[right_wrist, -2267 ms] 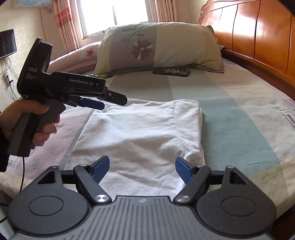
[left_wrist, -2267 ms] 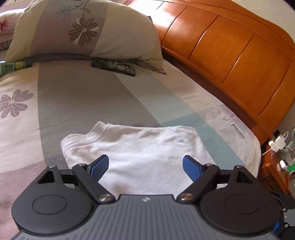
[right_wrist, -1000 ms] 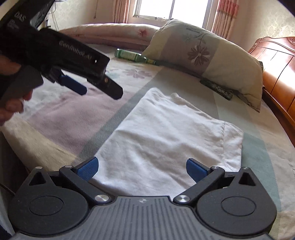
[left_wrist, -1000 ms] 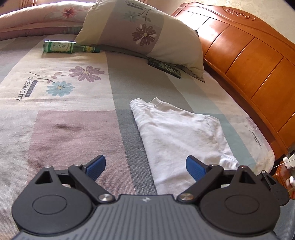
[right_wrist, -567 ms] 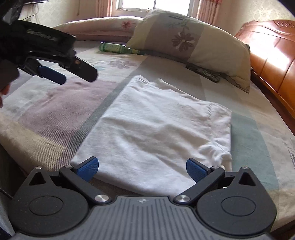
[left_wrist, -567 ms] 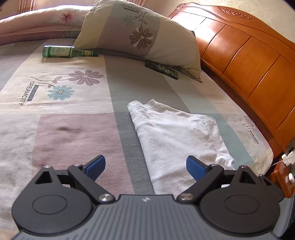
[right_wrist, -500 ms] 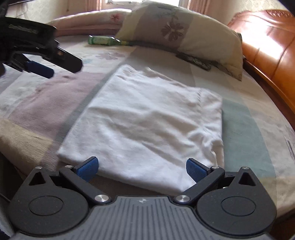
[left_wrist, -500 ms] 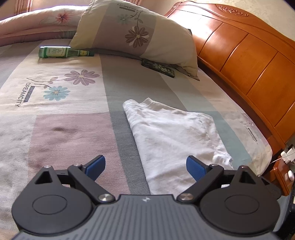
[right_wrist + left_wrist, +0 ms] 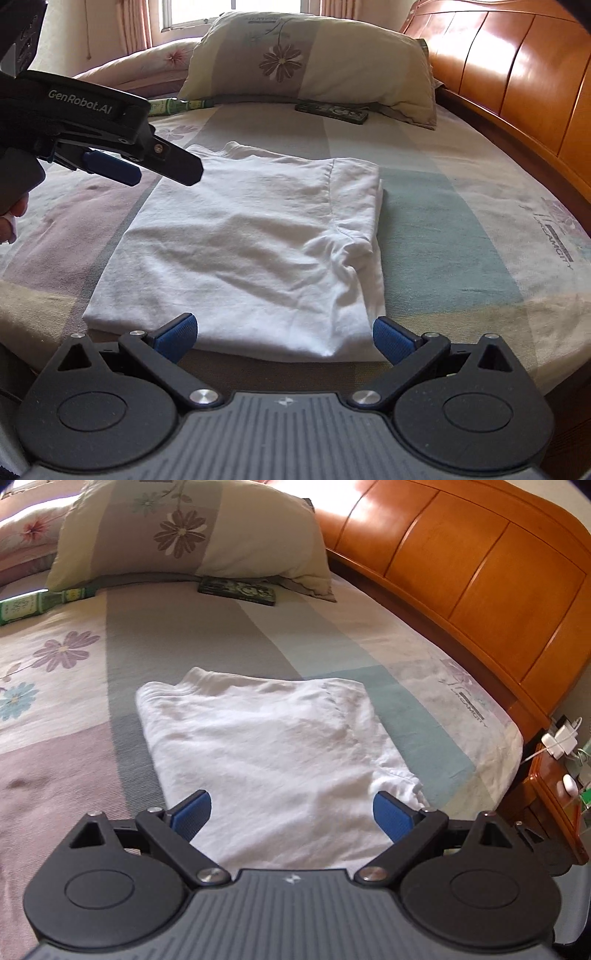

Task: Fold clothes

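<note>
One folded white T-shirt lies flat on the bed, near one pillow, one green bottle and one remote control. Your left gripper and your right gripper both have jaws spread wide and hold nothing, above the shirt's near edge.

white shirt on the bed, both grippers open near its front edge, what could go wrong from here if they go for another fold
1. The white shirt lies in stacked layers; the right gripper may pinch only the top one, so the fold could come apart.
2. The bunched sleeve on the right side could get trapped inside and leave a lump.
3. The shirt's front edge sits near the bed edge; a tug by the left gripper might drag it off.
</note>
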Available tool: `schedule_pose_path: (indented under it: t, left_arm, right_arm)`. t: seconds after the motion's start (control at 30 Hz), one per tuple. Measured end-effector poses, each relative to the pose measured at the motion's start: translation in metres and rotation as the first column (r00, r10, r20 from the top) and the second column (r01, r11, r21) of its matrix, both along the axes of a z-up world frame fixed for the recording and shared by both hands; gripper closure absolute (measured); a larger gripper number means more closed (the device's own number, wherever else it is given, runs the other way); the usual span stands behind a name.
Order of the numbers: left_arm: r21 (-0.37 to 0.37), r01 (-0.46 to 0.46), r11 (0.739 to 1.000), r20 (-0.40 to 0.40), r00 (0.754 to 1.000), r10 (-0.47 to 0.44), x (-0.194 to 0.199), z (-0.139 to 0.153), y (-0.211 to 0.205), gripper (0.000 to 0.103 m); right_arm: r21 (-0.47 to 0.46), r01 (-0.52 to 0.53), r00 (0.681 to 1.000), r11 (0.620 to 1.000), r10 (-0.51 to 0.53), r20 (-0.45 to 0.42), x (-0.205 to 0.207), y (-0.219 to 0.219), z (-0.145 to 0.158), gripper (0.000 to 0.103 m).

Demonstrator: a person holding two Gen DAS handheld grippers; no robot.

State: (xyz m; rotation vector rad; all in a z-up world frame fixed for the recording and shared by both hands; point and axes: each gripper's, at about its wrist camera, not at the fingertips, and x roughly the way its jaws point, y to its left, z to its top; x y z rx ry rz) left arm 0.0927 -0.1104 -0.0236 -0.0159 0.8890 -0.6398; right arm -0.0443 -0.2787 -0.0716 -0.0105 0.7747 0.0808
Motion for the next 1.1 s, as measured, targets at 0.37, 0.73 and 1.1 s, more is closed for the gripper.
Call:
schedule_pose_path:
  t: [0.37, 0.73, 1.1]
  left_arm:
    - [0.012, 0.135, 0.991, -0.071, 0.988, -0.134, 0.009, -0.032, -0.058, 0.004]
    - [0.019, -0.117, 0.993, -0.061, 0.991, 0.118, 0.018, -0.017, 0.021, 0.004]
    - [0.054, -0.164, 0.985, -0.034, 0.986, 0.166, 0.017, -0.005, 0.045, 0.004]
  right_arm:
    - [0.057, 0.022, 1.000, 0.998, -0.022, -0.001, 0.001, -0.018, 0.002, 0.000]
    - [0.101, -0.076, 0.993, 0.992, 0.067, 0.095, 0.040, -0.006, 0.023, 0.000]
    - [0.093, -0.026, 1.000, 0.995, 0.026, 0.004, 0.084, -0.002, -0.002, 0.000]
